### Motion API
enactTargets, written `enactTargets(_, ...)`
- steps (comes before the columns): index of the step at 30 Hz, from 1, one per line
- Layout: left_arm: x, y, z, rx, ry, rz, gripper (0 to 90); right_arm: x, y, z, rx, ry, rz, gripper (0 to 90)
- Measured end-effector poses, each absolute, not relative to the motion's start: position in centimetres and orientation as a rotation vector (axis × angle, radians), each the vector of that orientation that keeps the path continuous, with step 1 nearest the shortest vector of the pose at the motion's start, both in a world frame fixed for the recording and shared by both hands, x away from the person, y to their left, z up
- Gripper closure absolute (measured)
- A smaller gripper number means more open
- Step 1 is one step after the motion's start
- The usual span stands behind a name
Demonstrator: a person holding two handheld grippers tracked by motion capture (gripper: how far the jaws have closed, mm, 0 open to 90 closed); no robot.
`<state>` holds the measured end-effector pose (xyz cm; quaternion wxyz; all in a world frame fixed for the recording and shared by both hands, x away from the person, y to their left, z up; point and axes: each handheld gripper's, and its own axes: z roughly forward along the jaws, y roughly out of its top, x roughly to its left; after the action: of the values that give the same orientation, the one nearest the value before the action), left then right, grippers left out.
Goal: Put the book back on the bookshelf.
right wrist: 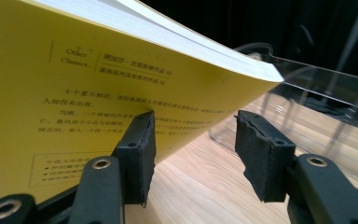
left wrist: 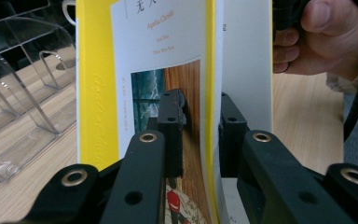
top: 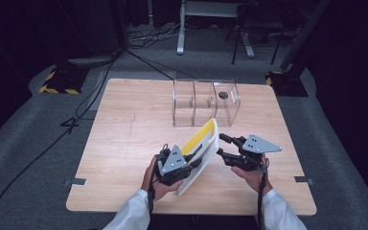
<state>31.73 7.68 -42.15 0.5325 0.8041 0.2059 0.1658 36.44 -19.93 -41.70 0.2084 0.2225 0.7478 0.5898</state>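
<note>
A paperback book [top: 205,139] with a yellow cover is held tilted on edge above the wooden table [top: 124,143]. My left gripper [top: 197,161] is shut on its lower part. In the left gripper view the jaws of the left gripper [left wrist: 200,112] clamp the book [left wrist: 168,42] from both sides, front cover facing left. My right gripper [top: 220,145] hovers just right of the book, open. In the right gripper view the yellow back cover [right wrist: 74,93] stands beyond the left jaw of the right gripper [right wrist: 196,140], and neither pad presses on it.
A clear plastic organizer [top: 206,103] with several compartments stands behind the book at the table's far middle, and also appears as the clear rack [left wrist: 23,93] and the clear wall [right wrist: 317,93]. The person's right hand [left wrist: 326,37] is close behind the book. Dark floor and cables surround the table.
</note>
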Motion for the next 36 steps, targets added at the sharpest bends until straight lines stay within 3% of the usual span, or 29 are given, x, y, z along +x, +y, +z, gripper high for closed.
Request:
enactTargets(12,29.2,12.5,-42.9,1.881,0.562,0.394,73.0,34.9,-15.2,-39.7,0.427,2.162,1.657,43.6)
enactTargets(21,28.5,14.9,-43.8,1.878,0.615,0.358,72.5,34.2,-12.1,-40.5,0.35,2.252,1.592,41.8)
enactTargets(28,29.5,14.9,-44.3,1.845,0.609,0.258,77.2,34.5,-11.8,-41.3,0.368,2.298,1.59,40.1)
enactTargets(36,31.8,12.2,-44.6,1.823,0.559,0.201,78.3,35.3,-14.2,-41.4,0.461,2.261,1.577,40.5)
